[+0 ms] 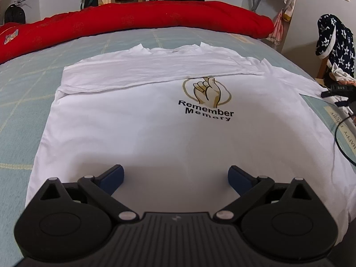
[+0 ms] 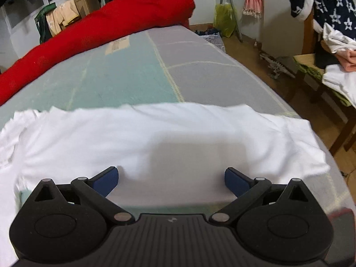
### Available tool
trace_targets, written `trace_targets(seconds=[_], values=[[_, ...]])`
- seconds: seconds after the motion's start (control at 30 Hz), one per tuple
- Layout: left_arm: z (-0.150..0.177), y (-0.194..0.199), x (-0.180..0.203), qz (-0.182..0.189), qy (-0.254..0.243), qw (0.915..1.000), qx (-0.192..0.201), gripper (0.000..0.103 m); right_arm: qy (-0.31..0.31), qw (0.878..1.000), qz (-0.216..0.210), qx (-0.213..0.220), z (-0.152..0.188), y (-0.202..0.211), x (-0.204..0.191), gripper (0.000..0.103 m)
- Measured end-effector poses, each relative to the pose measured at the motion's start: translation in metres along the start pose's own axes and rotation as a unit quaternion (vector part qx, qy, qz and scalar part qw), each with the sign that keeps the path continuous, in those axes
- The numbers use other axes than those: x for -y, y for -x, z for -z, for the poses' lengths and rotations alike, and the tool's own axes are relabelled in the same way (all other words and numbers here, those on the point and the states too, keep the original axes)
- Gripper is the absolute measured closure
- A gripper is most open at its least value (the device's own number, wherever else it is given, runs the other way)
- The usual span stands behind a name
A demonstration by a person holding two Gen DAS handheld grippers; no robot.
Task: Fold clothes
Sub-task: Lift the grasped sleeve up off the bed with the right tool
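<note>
White T-shirt [image 1: 138, 133] lies spread flat on the green checked bed sheet [image 1: 24, 93], its "Remember Memory" print [image 1: 205, 98] facing up and a folded band of cloth lying across it just beyond the print. Left gripper [image 1: 175, 178] hangs over the shirt's near end, blue-padded fingers [image 1: 113, 176] spread wide, nothing between them. Right gripper [image 2: 171, 179] sits over the shirt too, equally wide and empty. A red quilt [image 1: 133, 22] is rolled up beyond the shirt.

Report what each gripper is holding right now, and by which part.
Nothing is held. The left gripper and right gripper are both open above the white T-shirt, no cloth between their fingers.
</note>
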State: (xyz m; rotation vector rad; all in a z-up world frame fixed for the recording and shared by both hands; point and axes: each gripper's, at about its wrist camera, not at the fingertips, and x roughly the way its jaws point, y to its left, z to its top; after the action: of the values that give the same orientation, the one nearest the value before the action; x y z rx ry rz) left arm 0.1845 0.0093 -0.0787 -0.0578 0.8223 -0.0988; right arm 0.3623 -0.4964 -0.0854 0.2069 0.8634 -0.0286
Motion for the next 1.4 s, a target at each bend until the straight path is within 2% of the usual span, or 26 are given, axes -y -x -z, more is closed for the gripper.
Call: trace_targets(seconds=[0.13,0.23,0.33,0.47,0.53,0.7,0.87,1.0,1.1,1.2,1.4], values=[[0.001,0.003,-0.003,0.005,0.01,0.9999,0.003,0.003,-0.042,0.999,-0.003,0.004,-0.001,0.024,0.015,0.0],[0.001,0.002,-0.001,0.004,0.01,0.9999,0.003,0.003,-0.066,0.997,-0.041,0.028,-0.006,0.038,0.018,0.0],[0.002,0.002,0.0,0.001,0.008,1.0,0.003,0.003,-0.074,0.994,-0.068,0.033,-0.011,0.035,0.013,0.0],[0.004,0.003,0.0,0.002,0.007,1.0,0.004,0.003,-0.099,0.991,-0.09,0.003,-0.01,0.01,0.006,0.0],[0.004,0.004,-0.001,0.005,0.007,1.0,0.004,0.003,-0.103,0.99,-0.096,0.006,-0.003,0.008,0.007,0.0],[0.006,0.004,-0.004,0.012,0.015,0.9998,0.008,0.003,-0.14,0.984,-0.103,0.031,0.005,0.033,0.025,0.0],[0.006,0.0,0.0,0.007,0.011,0.9999,0.01,0.001,-0.222,0.967,-0.113,0.049,0.018,0.045,0.061,0.0],[0.005,0.0,0.0,0.005,0.01,0.9999,0.008,0.001,-0.31,0.936,-0.155,0.065,0.038,0.028,0.085,0.0],[0.004,0.0,0.0,0.004,0.01,0.9999,0.007,0.001,-0.356,0.912,-0.179,0.098,0.048,0.019,0.095,0.0],[0.004,-0.002,0.001,0.001,0.01,0.9999,0.007,0.001,-0.382,0.897,-0.189,0.121,0.049,0.012,0.101,0.0],[0.001,-0.005,0.002,-0.005,0.007,0.9999,0.005,0.001,-0.389,0.891,-0.177,0.152,0.042,-0.001,0.099,0.0]])
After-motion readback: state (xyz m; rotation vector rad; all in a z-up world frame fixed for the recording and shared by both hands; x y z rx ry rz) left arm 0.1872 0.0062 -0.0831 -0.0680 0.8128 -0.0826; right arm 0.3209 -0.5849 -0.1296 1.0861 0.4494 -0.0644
